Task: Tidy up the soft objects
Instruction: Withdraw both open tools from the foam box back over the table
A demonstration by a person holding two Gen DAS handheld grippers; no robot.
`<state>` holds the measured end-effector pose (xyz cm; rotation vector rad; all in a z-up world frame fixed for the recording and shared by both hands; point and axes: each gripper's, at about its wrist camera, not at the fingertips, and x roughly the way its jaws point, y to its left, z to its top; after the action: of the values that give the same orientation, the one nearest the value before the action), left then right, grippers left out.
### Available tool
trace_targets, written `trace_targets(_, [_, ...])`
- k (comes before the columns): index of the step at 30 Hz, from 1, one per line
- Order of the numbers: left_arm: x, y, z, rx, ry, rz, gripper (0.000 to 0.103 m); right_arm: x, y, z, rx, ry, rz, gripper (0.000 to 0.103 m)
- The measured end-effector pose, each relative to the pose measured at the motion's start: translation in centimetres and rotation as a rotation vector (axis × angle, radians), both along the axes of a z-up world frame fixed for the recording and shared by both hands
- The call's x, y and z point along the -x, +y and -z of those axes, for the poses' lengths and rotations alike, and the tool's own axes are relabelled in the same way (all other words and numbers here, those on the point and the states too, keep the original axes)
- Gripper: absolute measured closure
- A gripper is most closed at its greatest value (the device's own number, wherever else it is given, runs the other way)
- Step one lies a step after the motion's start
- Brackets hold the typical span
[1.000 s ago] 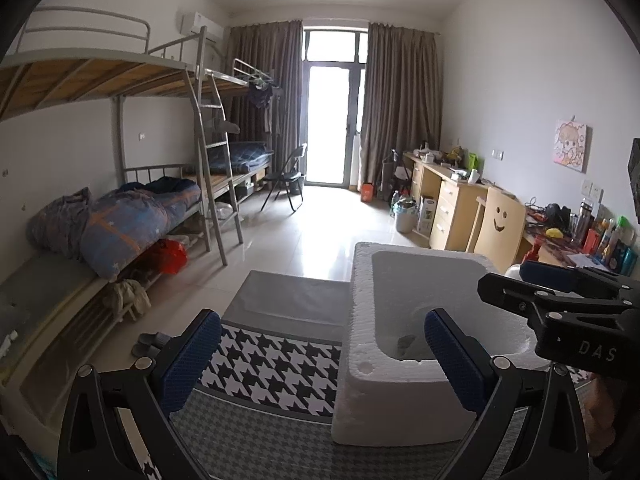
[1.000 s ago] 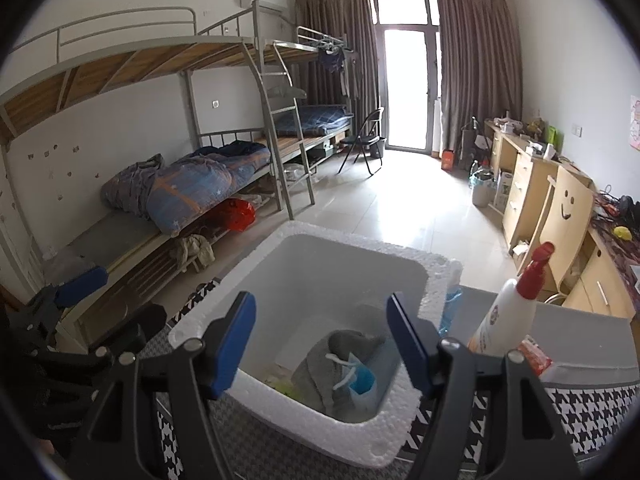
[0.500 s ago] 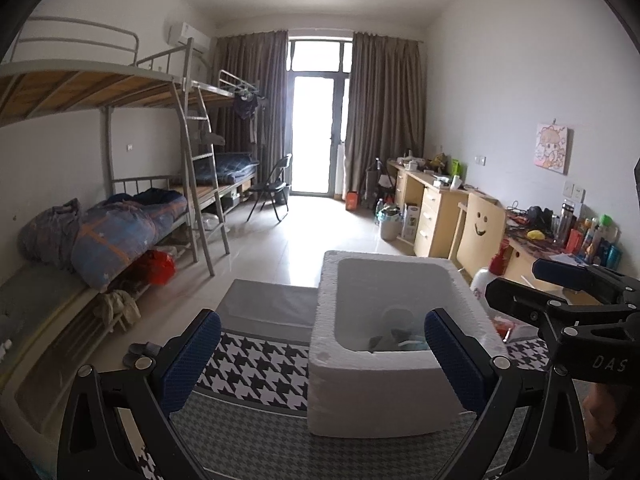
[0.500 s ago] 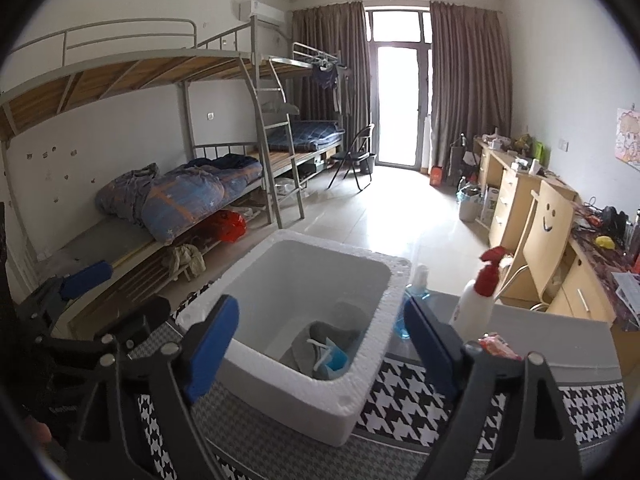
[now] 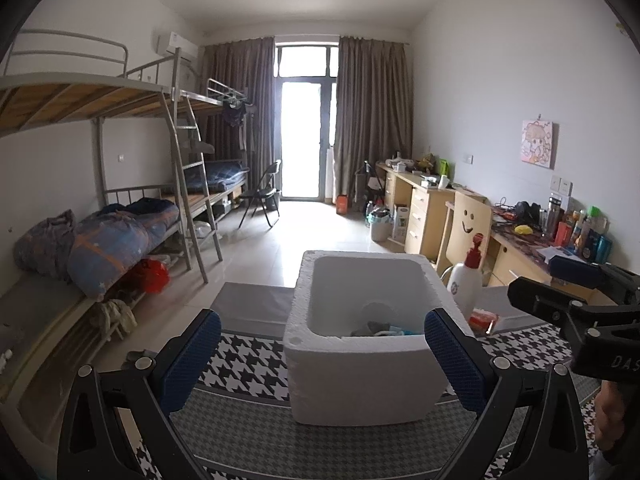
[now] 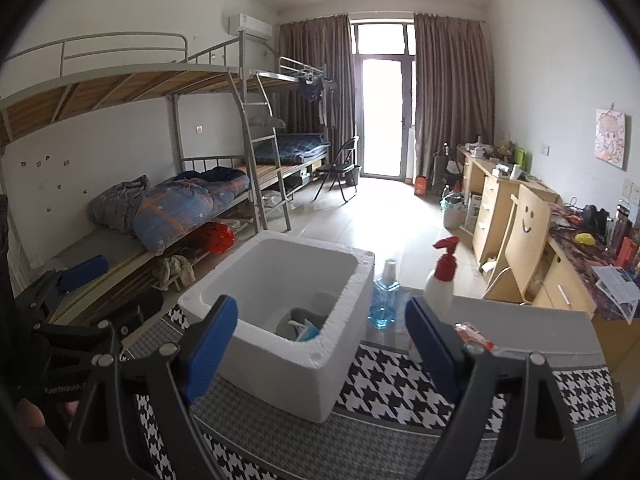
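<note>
A white foam box (image 5: 360,380) (image 6: 288,376) stands on the houndstooth tablecloth (image 5: 248,364). At its bottom lies a heap of soft things (image 5: 380,328) (image 6: 302,322): grey cloth with blue and white pieces. My left gripper (image 5: 322,316) is open and empty, held back from the box's near wall. Also back from the box, my right gripper (image 6: 320,302) has its blue pads wide apart with nothing between them. Each gripper shows at the edge of the other's view: the right gripper (image 5: 576,292) and the left gripper (image 6: 80,272).
Right of the box stand a white spray bottle with a red head (image 6: 440,284), a blue liquid bottle (image 6: 384,300) and a red packet (image 6: 472,334). Bunk beds (image 5: 120,236) line the left wall. Desks and a smiley-face chair (image 5: 466,220) line the right.
Both grippers have drawn back from the box, which now looks smaller and farther off. The right gripper was over the box's opening and its jaws have widened.
</note>
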<state>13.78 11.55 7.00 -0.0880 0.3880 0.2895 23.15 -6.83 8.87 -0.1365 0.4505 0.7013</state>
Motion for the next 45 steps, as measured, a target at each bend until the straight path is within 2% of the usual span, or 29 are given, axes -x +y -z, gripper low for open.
trace_targets(26, [2.9, -5.2, -0.4, -0.005, -0.039, 0.147, 0.001, 3.6, -6.1, 0.7, -0.061, -0.028, 0.080, 0.014])
trace_targets(45, [3.6, -8.6, 0.6, 0.000, -0.022, 0.267, 0.001, 6.1, -10.4, 1.9, -0.074, -0.049, 0.149, 0.014])
